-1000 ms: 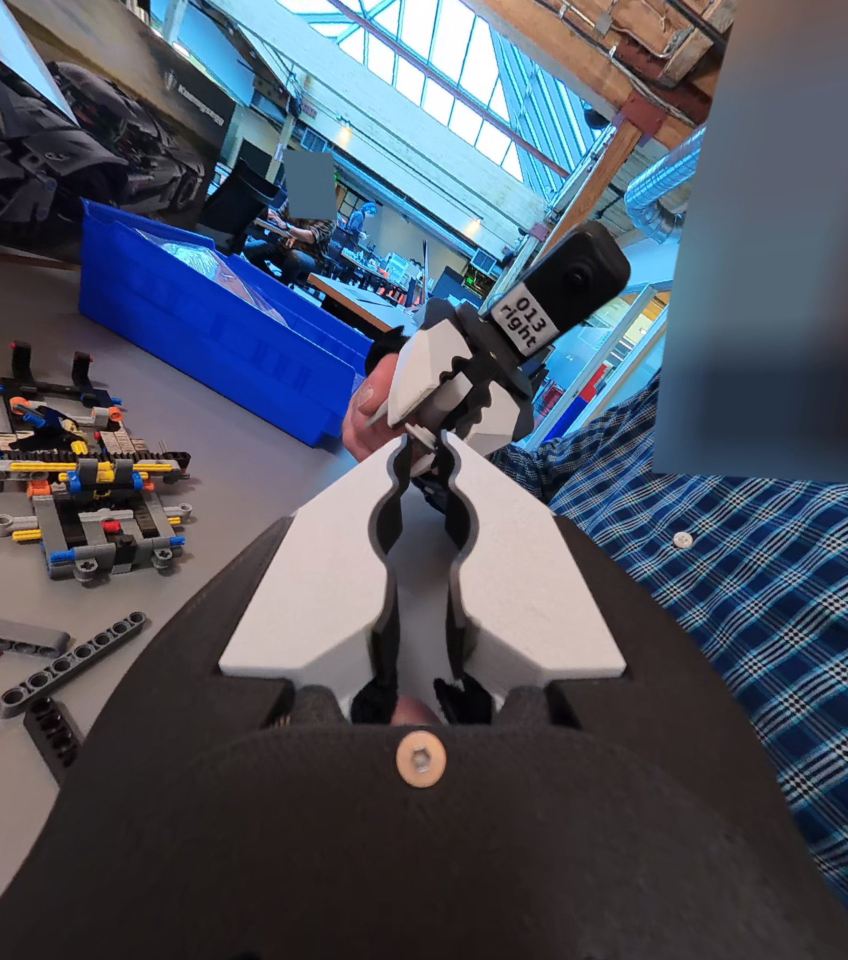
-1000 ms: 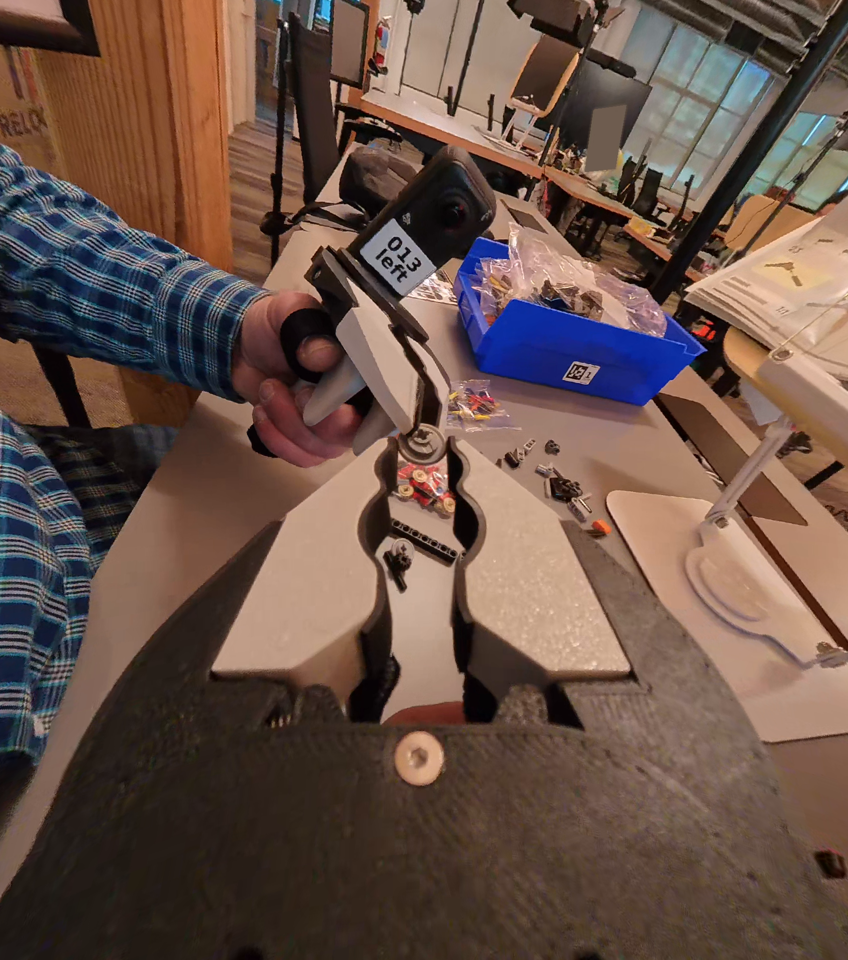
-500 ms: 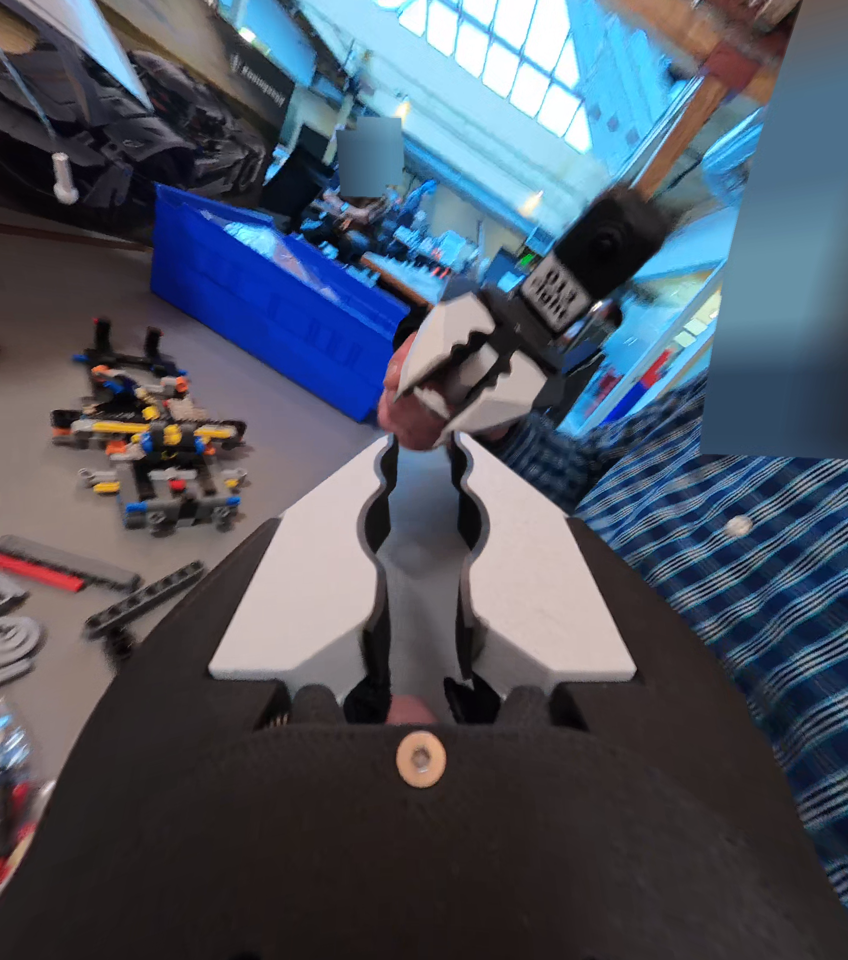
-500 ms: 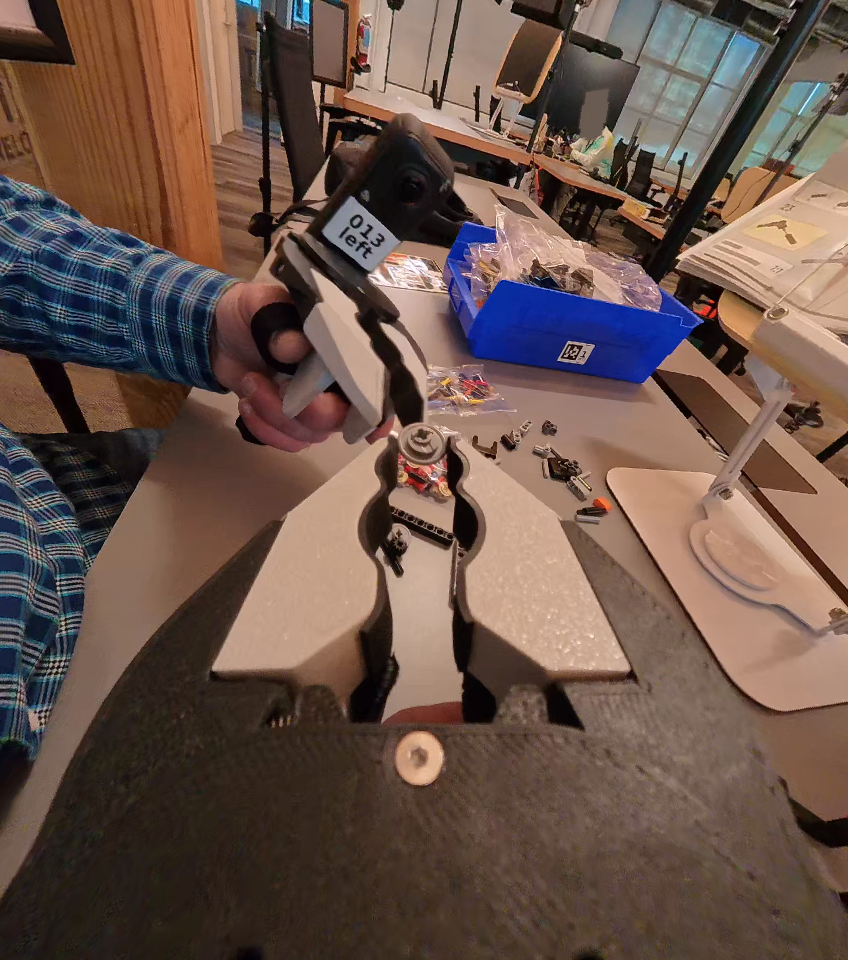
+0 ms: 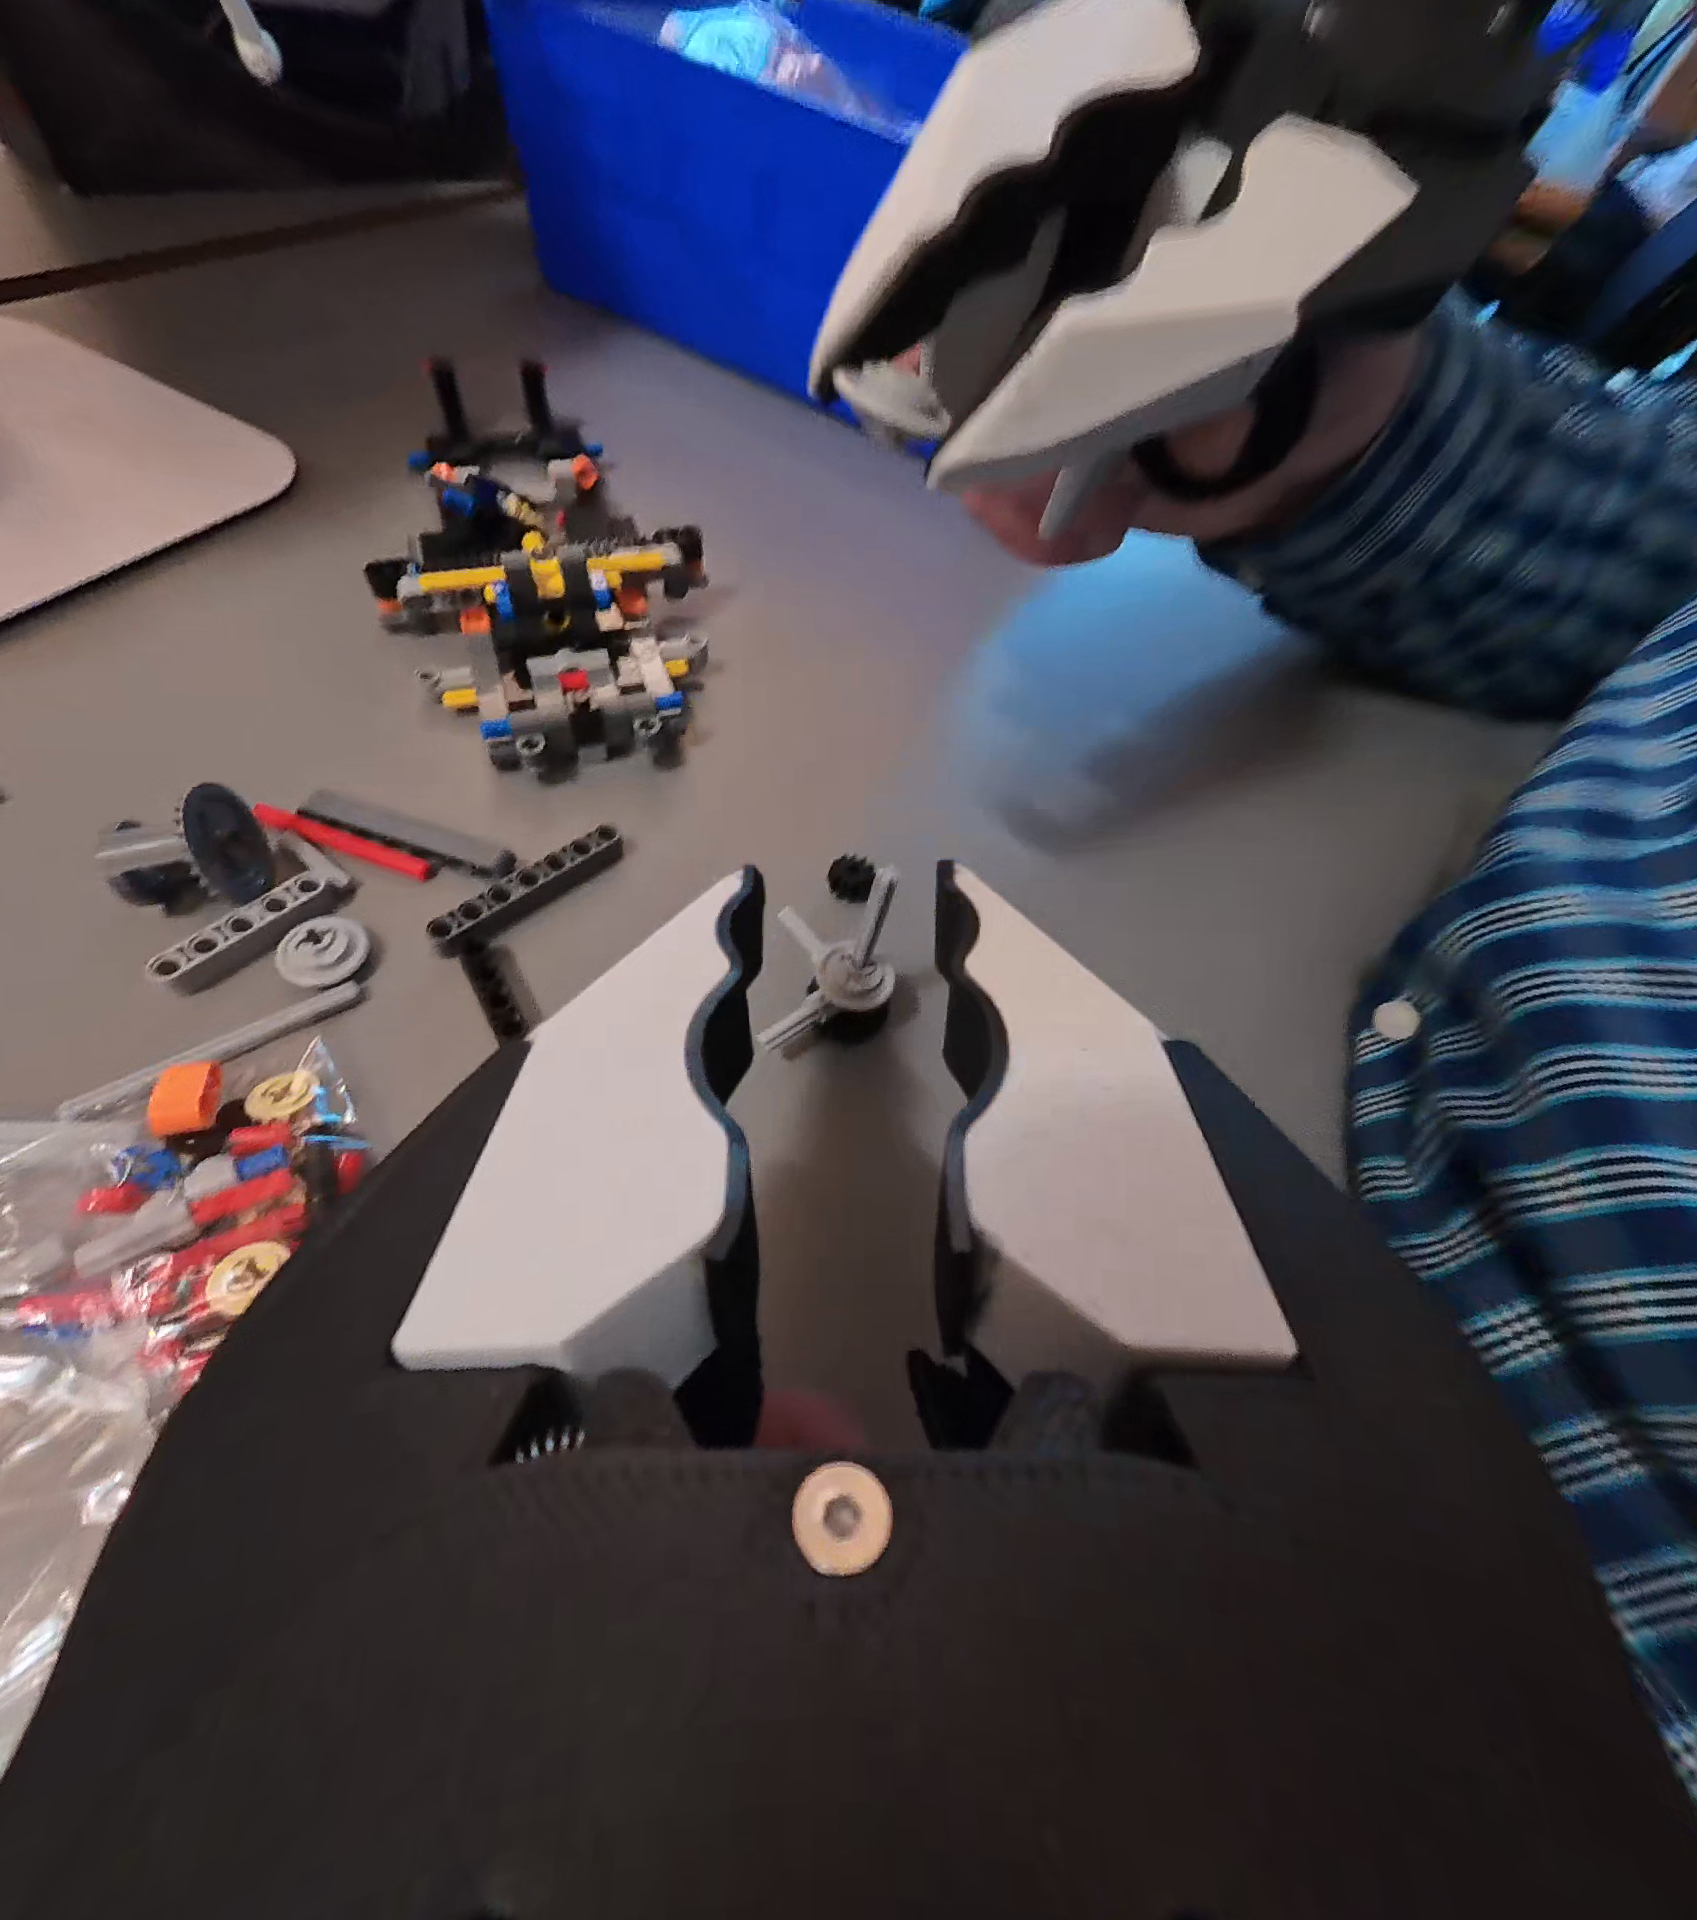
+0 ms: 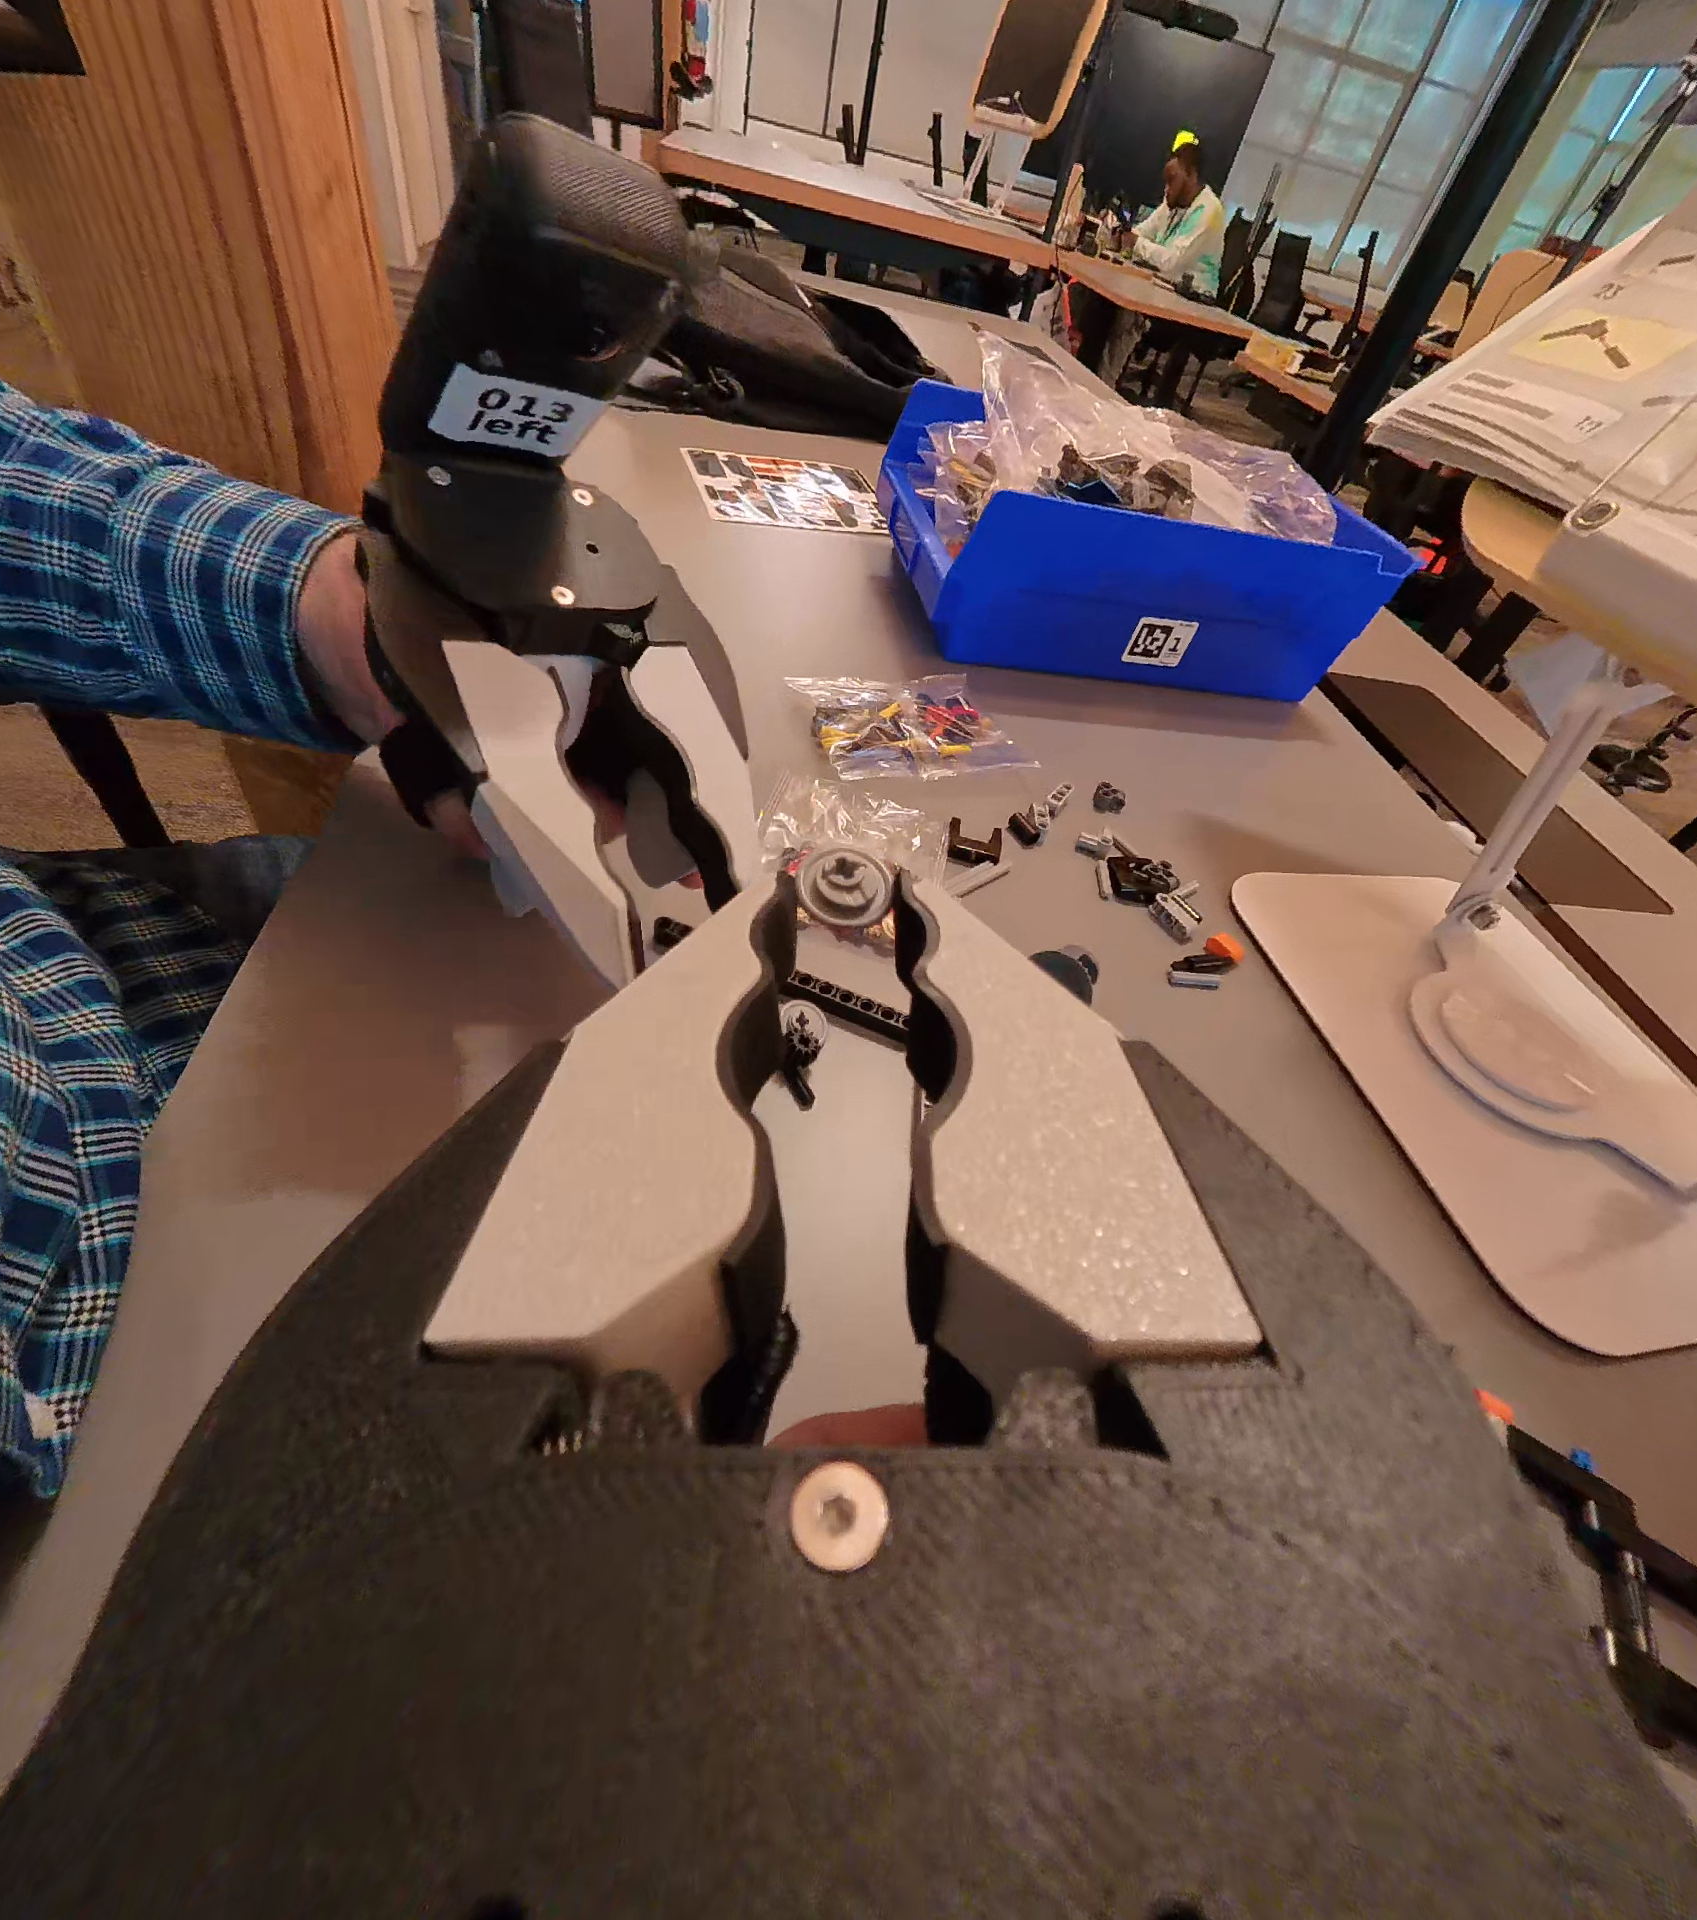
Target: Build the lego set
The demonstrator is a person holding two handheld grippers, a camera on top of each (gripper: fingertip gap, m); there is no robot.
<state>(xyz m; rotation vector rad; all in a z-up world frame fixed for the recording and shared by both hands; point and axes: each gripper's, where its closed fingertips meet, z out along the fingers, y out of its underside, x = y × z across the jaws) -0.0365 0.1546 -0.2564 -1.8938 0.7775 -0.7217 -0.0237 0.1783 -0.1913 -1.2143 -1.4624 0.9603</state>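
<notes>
Lego chassis (image 5: 548,634) lay upper left of centre on the worktop (image 5: 875,665); below it the left tool (image 5: 849,883) stood wide over a grey axle piece (image 5: 849,982), empty. Upper right, the right tool (image 6: 839,894) pinched a grey round piece (image 6: 842,883). Best to centre the axle piece before closing.

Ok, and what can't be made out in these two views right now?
Left wrist view: right tongs motion-blurred, hiding the grey disc they grip.
Left wrist view: parts bag blurred, cut by the left edge.
Right wrist view: instruction booklet cut by the right edge, its pictures too small.
Right wrist view: black assembly cut by the right edge.
</notes>
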